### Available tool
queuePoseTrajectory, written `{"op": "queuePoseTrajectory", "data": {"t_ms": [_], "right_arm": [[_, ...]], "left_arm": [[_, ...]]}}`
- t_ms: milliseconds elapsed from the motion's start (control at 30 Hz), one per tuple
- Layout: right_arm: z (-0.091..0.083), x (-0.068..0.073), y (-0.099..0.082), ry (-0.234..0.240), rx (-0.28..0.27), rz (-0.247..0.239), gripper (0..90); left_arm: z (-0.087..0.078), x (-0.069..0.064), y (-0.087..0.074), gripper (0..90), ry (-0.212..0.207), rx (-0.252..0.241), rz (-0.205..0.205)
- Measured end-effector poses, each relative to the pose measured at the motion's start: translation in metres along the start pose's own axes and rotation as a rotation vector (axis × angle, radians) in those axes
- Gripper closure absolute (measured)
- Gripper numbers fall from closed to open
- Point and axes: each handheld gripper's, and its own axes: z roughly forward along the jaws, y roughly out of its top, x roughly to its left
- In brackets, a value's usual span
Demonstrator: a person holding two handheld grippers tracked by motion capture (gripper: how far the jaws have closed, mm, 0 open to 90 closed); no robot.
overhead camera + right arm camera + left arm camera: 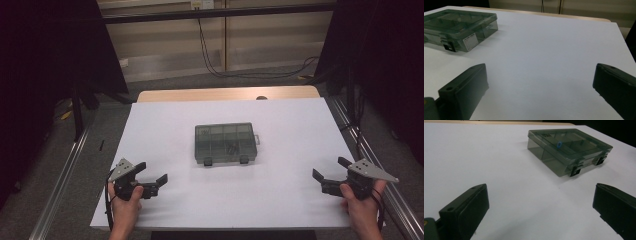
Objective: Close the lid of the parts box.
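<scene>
A smoky see-through compartment box lies shut in the middle of the white table, its two black latches facing the person. Small dark parts sit in one compartment near its front right. My left gripper rests near the table's front left, open, nothing between its jaws. At the front right my right gripper is open too and holds nothing. In the left gripper view the box is ahead to the right, with a small blue ring inside. The right gripper view has the box at the upper left, a white label on its side.
The white table top ends in a wooden strip at the back. Metal rails run along the floor on both sides. Cables hang against the far wall. Dark curtains stand at left and right.
</scene>
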Motion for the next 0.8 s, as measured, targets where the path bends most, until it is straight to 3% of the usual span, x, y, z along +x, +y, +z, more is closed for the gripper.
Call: {"op": "queuePoseTrajectory", "data": {"t_ms": [800], "right_arm": [[0.0015, 0.0021, -0.0023, -0.01, 0.0, -0.008, 0.0]], "left_arm": [[0.0031, 0.0011, -0.0028, 0.8, -0.001, 0.008, -0.016]]}}
